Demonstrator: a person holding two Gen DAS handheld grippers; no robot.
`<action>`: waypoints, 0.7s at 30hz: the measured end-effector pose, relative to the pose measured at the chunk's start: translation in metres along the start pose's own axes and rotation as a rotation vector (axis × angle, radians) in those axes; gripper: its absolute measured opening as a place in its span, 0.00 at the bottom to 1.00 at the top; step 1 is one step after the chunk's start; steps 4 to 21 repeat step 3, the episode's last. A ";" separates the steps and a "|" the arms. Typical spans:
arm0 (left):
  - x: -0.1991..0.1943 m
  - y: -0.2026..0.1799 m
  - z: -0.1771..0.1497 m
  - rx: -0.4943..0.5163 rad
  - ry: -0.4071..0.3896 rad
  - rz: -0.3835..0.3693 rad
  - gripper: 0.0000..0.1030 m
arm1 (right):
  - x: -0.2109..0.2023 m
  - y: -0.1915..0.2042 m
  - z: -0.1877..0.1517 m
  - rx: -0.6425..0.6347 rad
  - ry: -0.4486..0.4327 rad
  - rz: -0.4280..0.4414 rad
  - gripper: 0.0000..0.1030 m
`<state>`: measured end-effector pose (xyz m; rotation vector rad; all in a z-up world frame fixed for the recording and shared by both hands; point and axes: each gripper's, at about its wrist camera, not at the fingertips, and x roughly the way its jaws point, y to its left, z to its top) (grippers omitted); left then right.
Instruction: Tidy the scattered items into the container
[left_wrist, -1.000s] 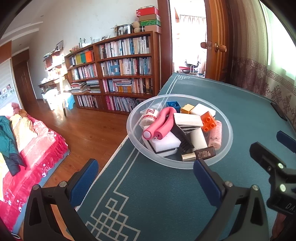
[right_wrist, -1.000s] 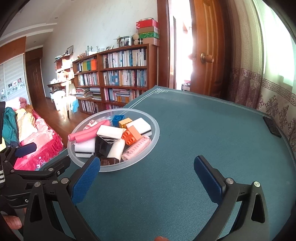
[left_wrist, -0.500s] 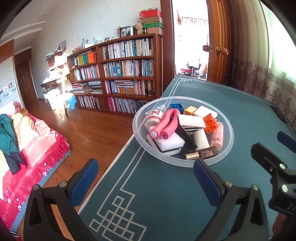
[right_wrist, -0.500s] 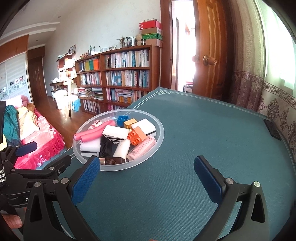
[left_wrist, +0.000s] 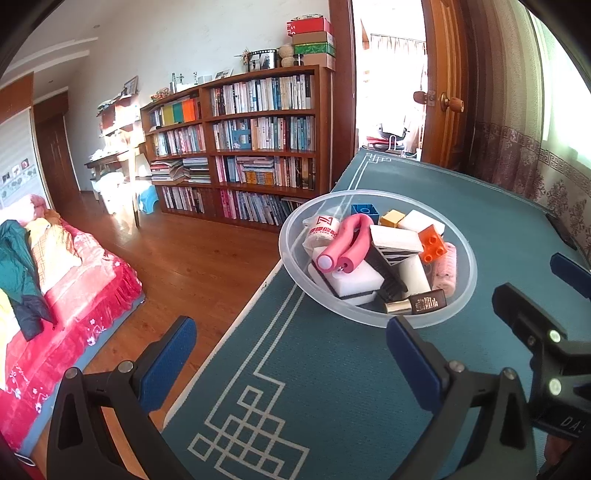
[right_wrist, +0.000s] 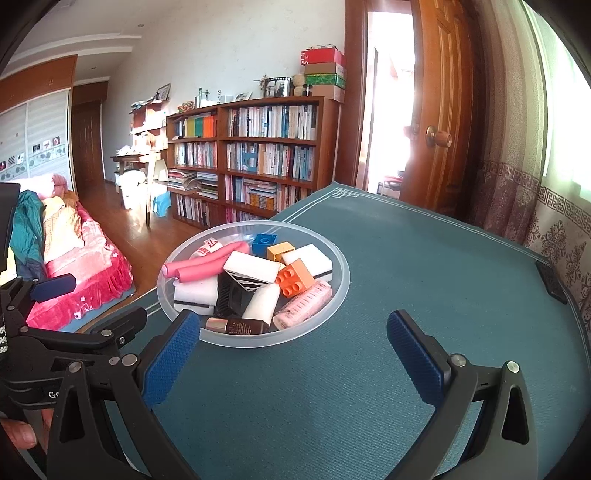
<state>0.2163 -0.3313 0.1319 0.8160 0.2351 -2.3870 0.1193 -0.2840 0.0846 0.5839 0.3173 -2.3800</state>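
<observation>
A clear plastic bowl (left_wrist: 466, 291) (right_wrist: 341, 291) stands on the teal table near its left edge. It holds a bent pink foam roller (left_wrist: 351, 245) (right_wrist: 201, 267), white sponges, an orange brick (left_wrist: 432, 245) (right_wrist: 295, 278), a blue brick (right_wrist: 264, 243), a yellow block, a pink tube and a small brown bottle (left_wrist: 417, 303) (right_wrist: 240, 326). My left gripper (left_wrist: 291, 363) is open and empty, short of the bowl. My right gripper (right_wrist: 291, 360) is also open and empty, on the near side of the bowl. Each gripper shows at the edge of the other's view.
The teal tablecloth (right_wrist: 406, 280) carries a white border pattern (left_wrist: 251, 424). A dark flat object (right_wrist: 552, 282) lies at the table's right edge. A bookcase (left_wrist: 258, 147), a wooden door (right_wrist: 439, 110), a red-covered bed (left_wrist: 55, 295) and wooden floor surround the table.
Both grippers have drawn back and risen slightly from the bowl, which now looks smaller and farther. Their jaws stay open and empty.
</observation>
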 end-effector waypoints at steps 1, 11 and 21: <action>0.000 0.000 0.000 -0.002 0.001 0.001 1.00 | 0.001 0.001 -0.001 -0.009 0.001 -0.005 1.00; 0.001 -0.001 0.000 -0.004 0.005 0.001 1.00 | 0.003 0.000 -0.002 -0.014 0.010 -0.023 1.00; 0.001 -0.001 0.000 -0.004 0.005 0.001 1.00 | 0.003 0.000 -0.002 -0.014 0.010 -0.023 1.00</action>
